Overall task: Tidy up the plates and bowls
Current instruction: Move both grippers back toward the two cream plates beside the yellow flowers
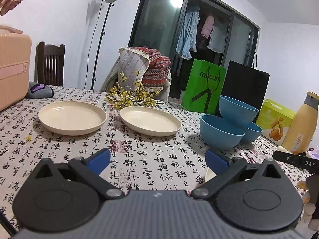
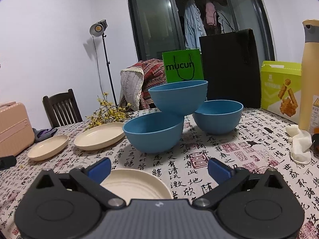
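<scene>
Two cream plates (image 1: pixel 72 117) (image 1: pixel 150 119) lie side by side on the calligraphy tablecloth in the left wrist view. Three blue bowls form a pile to their right: a near one (image 1: pixel 221 131), a far one (image 1: pixel 251 131), and a third (image 1: pixel 237 109) tilted on both rims. My left gripper (image 1: pixel 157 161) is open above bare cloth, short of the plates. In the right wrist view, my right gripper (image 2: pixel 159 168) is open over a third cream plate (image 2: pixel 137 186), with the bowl pile (image 2: pixel 154 132) (image 2: pixel 178 96) (image 2: pixel 218 116) straight ahead and the other plates (image 2: pixel 99 135) (image 2: pixel 48 147) at left.
Yellow flower sprigs (image 1: pixel 129 97) lie behind the plates. A green bag (image 1: pixel 204 85), a black bag (image 1: pixel 245 87), a snack box (image 2: pixel 281 89) and a tall yellow bottle (image 2: pixel 310 75) stand at the back right. A pink case (image 1: pixel 12 67) sits at left. Crumpled tissue (image 2: pixel 299 145) lies at right.
</scene>
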`<state>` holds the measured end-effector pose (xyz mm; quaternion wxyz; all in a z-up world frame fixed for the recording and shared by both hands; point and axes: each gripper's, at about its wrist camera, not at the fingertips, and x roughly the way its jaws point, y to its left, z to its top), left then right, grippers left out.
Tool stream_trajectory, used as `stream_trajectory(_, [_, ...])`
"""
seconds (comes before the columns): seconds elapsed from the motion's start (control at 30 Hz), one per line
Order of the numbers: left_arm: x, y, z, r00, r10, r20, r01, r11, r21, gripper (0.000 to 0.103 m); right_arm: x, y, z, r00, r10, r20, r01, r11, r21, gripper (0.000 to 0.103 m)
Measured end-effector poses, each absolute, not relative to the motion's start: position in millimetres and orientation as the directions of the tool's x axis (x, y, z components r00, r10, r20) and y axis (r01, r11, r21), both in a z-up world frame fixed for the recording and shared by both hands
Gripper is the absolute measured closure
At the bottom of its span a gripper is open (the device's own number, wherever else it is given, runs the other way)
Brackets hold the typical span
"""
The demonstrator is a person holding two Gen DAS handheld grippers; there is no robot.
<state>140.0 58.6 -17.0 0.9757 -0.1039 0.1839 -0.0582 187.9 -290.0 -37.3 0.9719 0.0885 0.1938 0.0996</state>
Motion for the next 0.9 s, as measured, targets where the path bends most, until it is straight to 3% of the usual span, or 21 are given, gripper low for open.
stream_trajectory(0.4, [120.2, 58.4, -13.0, 0.930, -0.113, -0.350, 0.033, 0.973, -0.227, 0.000, 173.9, -266.7, -26.2, 0.899, 0.272, -0.342, -0.213, 0.956, 0.201, 0.000])
stream_trajectory(0.9, [109.5, 77.9, 28.0, 0.934, -0.093, -0.344, -0.010, 0.959, -0.284, 0.000, 173.2, -233.1, 13.1, 0.893, 0.335, -0.300, -0.263, 0.930, 0.256, 0.000])
